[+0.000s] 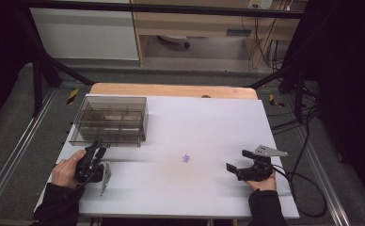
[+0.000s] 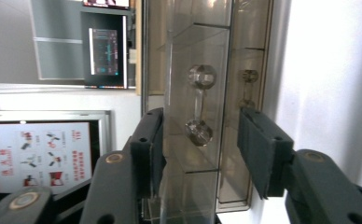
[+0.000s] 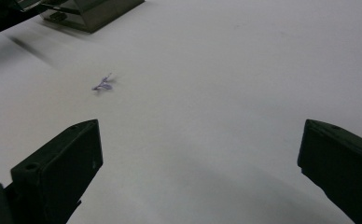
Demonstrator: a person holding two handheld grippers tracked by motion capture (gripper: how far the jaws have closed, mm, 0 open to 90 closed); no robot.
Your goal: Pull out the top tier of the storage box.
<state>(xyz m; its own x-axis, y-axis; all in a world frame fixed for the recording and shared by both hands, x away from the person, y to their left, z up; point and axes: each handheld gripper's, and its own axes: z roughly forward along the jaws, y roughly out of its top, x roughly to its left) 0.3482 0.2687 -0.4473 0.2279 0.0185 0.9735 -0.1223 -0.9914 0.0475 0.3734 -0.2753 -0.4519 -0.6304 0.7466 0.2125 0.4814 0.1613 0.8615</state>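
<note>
Now, left gripper (image 1: 97,147): held in the person's left hand (image 1: 67,170), turned on its side, tips at the near front edge of the box.
Left jaws: apart; they straddle the drawer front without pressing on it. One pad (image 2: 152,149) sits close against the clear panel, the other pad (image 2: 263,149) stands off it with a gap.
Clear box (image 1: 110,120): smoky transparent drawer organizer, straight ahead of the left gripper, well to the left of the right one; partitions visible inside.
Drawer handle (image 2: 198,105): clear bar with two round knobs, seen between the left jaws and a little beyond the pads; whether anything touches it I cannot tell.
Right gripper (image 1: 237,160): in the person's right hand (image 1: 264,182), low over the table, pointing toward the left gripper's side.
Right jaws: wide apart, nothing between them but bare white surface.
Purple mark (image 3: 103,84): small star-like scrap on the table, ahead of the right gripper and to the left of its line, apart from both jaws.
Table (image 1: 204,122): white sheet beneath both grippers.
</note>
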